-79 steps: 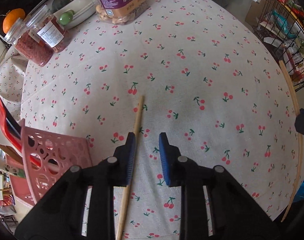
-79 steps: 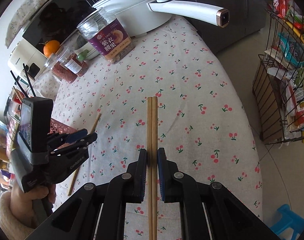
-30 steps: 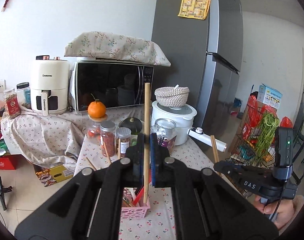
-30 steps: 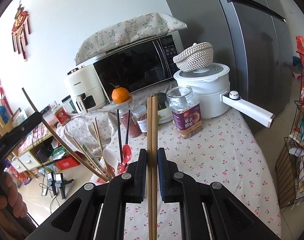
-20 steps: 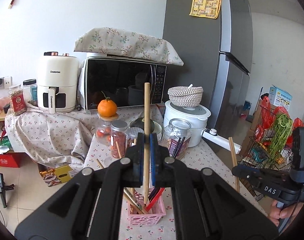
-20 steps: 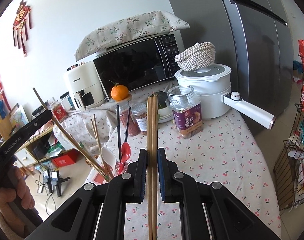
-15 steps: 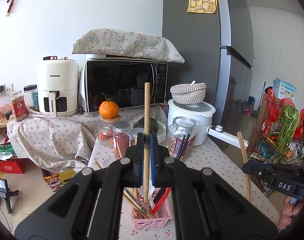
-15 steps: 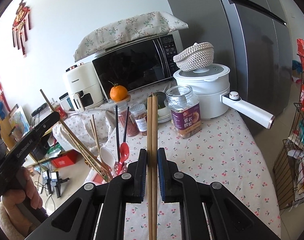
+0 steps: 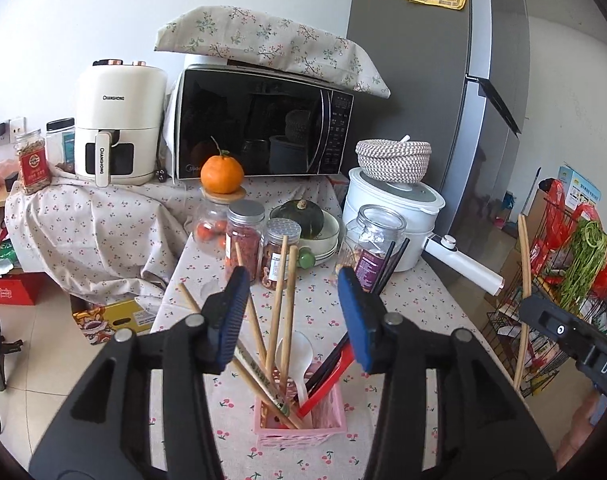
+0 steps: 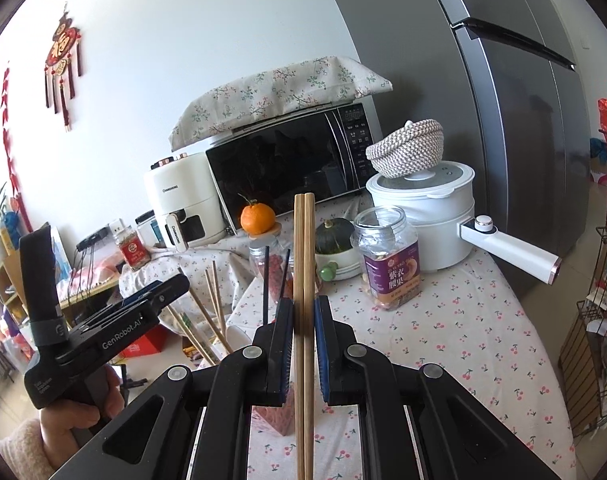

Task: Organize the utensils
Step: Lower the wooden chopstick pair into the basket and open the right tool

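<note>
A pink perforated utensil basket (image 9: 327, 420) stands on the cherry-print table and holds several wooden chopsticks (image 9: 279, 304), a white spoon (image 9: 297, 354), black chopsticks and a red utensil. My left gripper (image 9: 293, 312) is open and empty just above the basket, with the chopsticks standing between its jaws. My right gripper (image 10: 303, 320) is shut on a pair of wooden chopsticks (image 10: 304, 248), held upright to the right of the basket; the pair also shows in the left wrist view (image 9: 522, 280). The left gripper (image 10: 159, 288) shows in the right wrist view over the basket (image 10: 271, 416).
Jars (image 9: 245, 236), a large nut jar (image 10: 389, 260), a bowl with a green squash (image 9: 307, 220) and a white cooker with a long handle (image 10: 427, 224) stand at the table's back. A microwave (image 9: 259, 120) and air fryer lie behind. A wire rack (image 9: 563, 280) stands to the right.
My left gripper has opened and let go of its wooden chopstick, which now stands in the pink basket. The right gripper still holds its chopstick pair, moved slightly.
</note>
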